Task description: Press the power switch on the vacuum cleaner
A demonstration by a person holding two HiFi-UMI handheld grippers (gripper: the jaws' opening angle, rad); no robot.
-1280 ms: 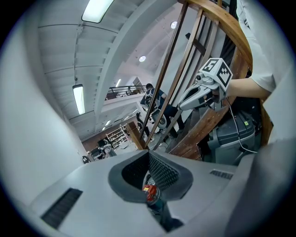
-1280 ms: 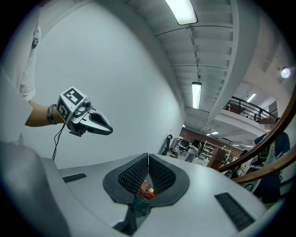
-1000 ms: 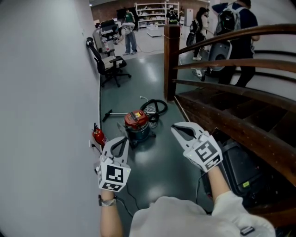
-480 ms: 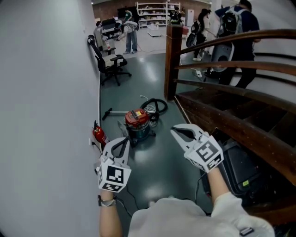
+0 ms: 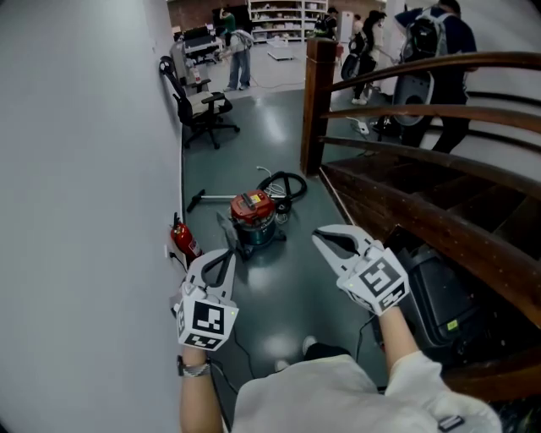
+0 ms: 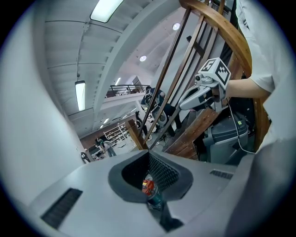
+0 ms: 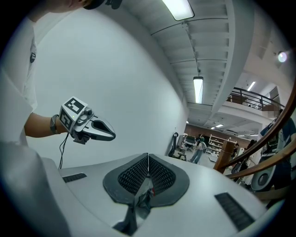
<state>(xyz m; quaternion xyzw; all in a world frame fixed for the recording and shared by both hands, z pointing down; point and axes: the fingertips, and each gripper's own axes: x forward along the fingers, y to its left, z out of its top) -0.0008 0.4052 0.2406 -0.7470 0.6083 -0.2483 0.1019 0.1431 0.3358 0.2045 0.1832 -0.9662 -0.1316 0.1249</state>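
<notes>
One vacuum cleaner (image 5: 253, 218), red on top, stands on the floor (image 5: 287, 287) near its left edge, beside the wall (image 5: 84, 211) and well ahead of the person. Its one black hose (image 5: 285, 185) lies coiled just behind it. One red fire extinguisher (image 5: 183, 240) stands at the wall. The left gripper (image 5: 226, 253) and right gripper (image 5: 319, 238) are both closed and empty, probably because a closed tip suits pressing the switch.

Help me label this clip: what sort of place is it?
Probably a large open workspace or lab hall beside a staircase: a wooden stair railing, an office chair by the wall, storage shelves at the far end, and a vacuum cleaner.
</notes>
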